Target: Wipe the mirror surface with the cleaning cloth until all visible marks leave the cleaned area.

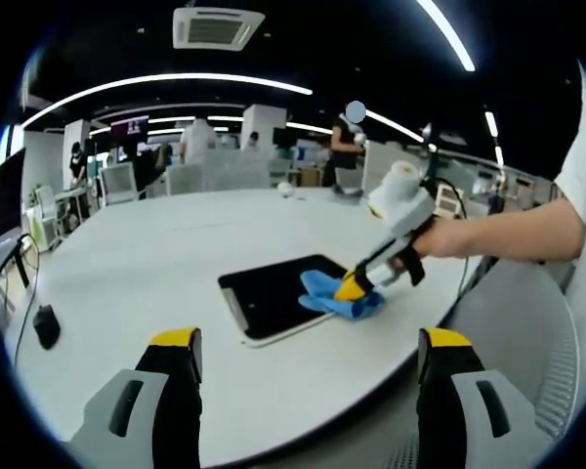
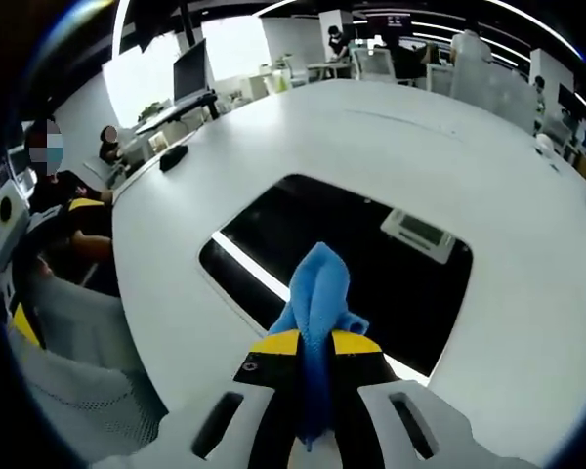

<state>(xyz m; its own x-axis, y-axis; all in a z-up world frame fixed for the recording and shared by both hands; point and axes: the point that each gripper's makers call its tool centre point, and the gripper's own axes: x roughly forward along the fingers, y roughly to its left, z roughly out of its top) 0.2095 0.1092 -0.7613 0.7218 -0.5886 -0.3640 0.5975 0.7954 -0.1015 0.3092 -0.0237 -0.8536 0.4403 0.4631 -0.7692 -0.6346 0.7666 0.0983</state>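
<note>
On a broad white table [image 1: 127, 264] in an open office, with long ceiling light strips glowing overhead and people standing or sitting at desks in the background, a dark rectangular mirror [image 1: 273, 293] is lying flat, reflecting the black ceiling and its lights. A small black object [image 1: 46, 325] is resting near the table's edge. The blue cleaning cloth [image 2: 317, 293] is sitting bunched on the near part of the mirror, a crumpled fold of it rising between the yellow tips of the right gripper [image 2: 315, 344], whose jaws are pinching it tightly. The left gripper [image 1: 308, 352] is hovering short of the mirror with jaws spread wide, holding nothing.
</note>
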